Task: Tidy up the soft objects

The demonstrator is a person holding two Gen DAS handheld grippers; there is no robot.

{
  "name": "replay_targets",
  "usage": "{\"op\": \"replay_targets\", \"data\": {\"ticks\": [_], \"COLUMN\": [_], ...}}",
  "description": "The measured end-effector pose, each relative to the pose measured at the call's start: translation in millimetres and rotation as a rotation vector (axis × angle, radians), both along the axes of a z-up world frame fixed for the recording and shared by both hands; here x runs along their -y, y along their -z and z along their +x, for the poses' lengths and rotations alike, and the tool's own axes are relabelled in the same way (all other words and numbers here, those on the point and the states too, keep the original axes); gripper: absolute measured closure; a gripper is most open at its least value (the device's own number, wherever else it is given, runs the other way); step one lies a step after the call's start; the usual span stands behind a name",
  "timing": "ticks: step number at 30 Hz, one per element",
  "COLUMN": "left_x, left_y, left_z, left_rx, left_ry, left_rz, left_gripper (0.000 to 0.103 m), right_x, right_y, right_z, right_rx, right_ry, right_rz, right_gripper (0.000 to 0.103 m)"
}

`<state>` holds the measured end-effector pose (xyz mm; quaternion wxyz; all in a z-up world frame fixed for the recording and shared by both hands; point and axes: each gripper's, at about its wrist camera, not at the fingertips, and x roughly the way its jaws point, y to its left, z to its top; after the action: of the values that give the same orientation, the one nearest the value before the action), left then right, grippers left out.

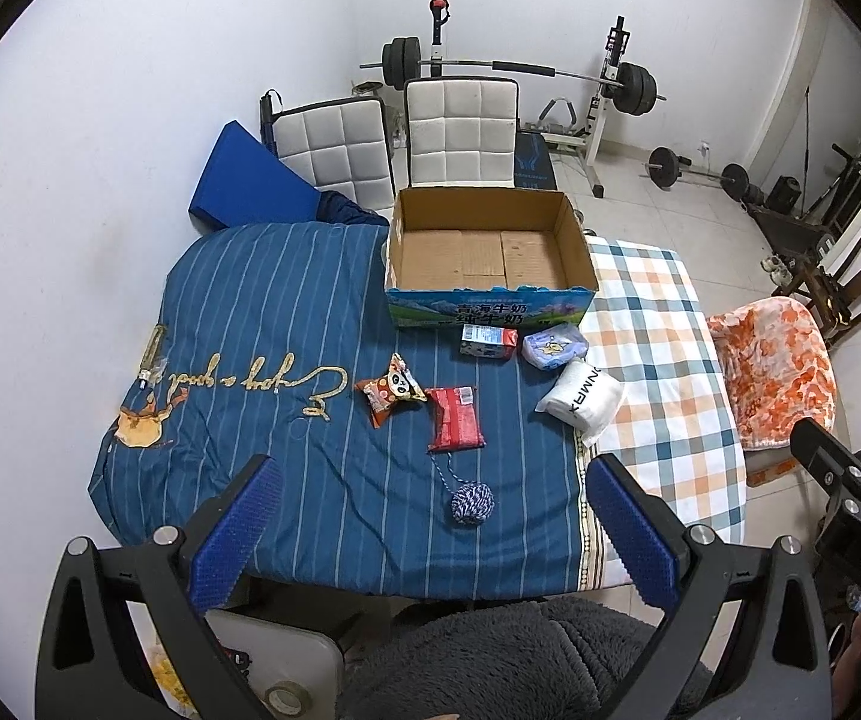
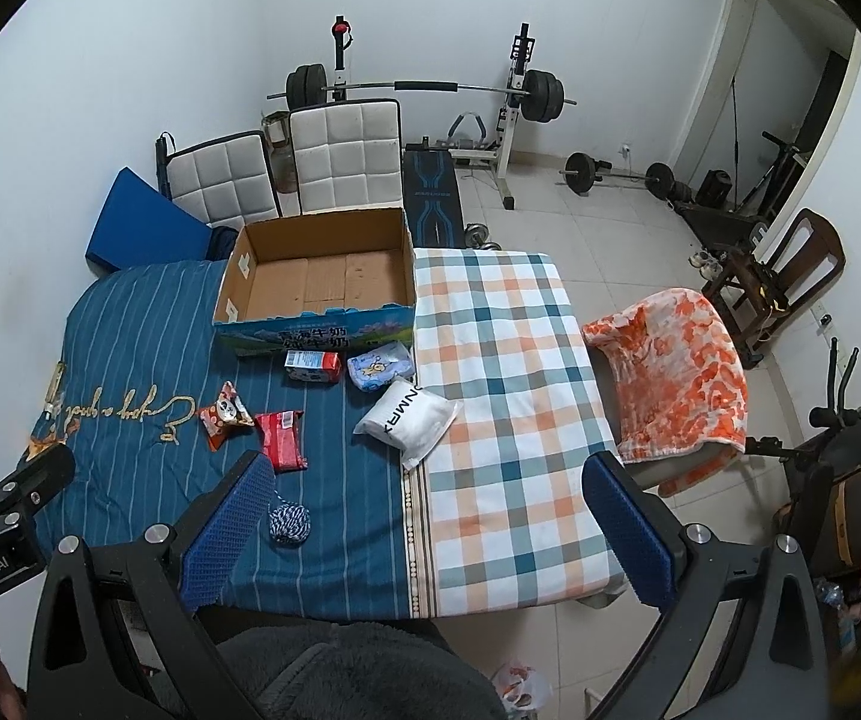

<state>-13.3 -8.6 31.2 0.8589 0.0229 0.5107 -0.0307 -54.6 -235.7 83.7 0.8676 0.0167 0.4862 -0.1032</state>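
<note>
An open, empty cardboard box (image 1: 490,252) (image 2: 322,276) stands at the table's far side. In front of it lie a small red-and-white pack (image 1: 488,342) (image 2: 312,367), a pale blue soft pack (image 1: 553,346) (image 2: 381,365), a white plastic-wrapped bundle (image 1: 580,401) (image 2: 409,420), a panda snack bag (image 1: 390,393) (image 2: 225,414), a red packet (image 1: 456,418) (image 2: 280,441) and a blue-white yarn ball (image 1: 472,503) (image 2: 290,525). My left gripper (image 1: 430,540) and right gripper (image 2: 424,531) hover over the near table edge, both open and empty.
The table is covered by a blue striped cloth (image 1: 286,312) and a checked cloth (image 2: 508,372). Two white padded chairs (image 1: 460,132) stand behind the box. A chair with an orange blanket (image 2: 676,372) stands at the right. Gym weights (image 2: 424,87) line the far wall.
</note>
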Motion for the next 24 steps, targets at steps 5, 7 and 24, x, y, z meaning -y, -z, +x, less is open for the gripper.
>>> {"op": "replay_targets", "data": {"ticks": [5,7,24], "left_x": [0,1,-14], "left_y": [0,1,95], "left_z": [-1,-3,67], "left_rx": [-0.001,-0.001,-0.153], "left_ry": [0.0,-0.003,-0.124], "left_rz": [-0.003,-0.006,0.006], "left_gripper": [0.0,0.0,0.0], "right_x": [2,2,40], "right_y": [-2,-4,102], "right_z": [-1,0,72], "right_rx": [0.003,0.005,-0.147], "right_ry": [0.0,0.0,0.033], "right_rz": [0.003,0.007,0.092], "right_gripper": [0.0,0.0,0.0]}}
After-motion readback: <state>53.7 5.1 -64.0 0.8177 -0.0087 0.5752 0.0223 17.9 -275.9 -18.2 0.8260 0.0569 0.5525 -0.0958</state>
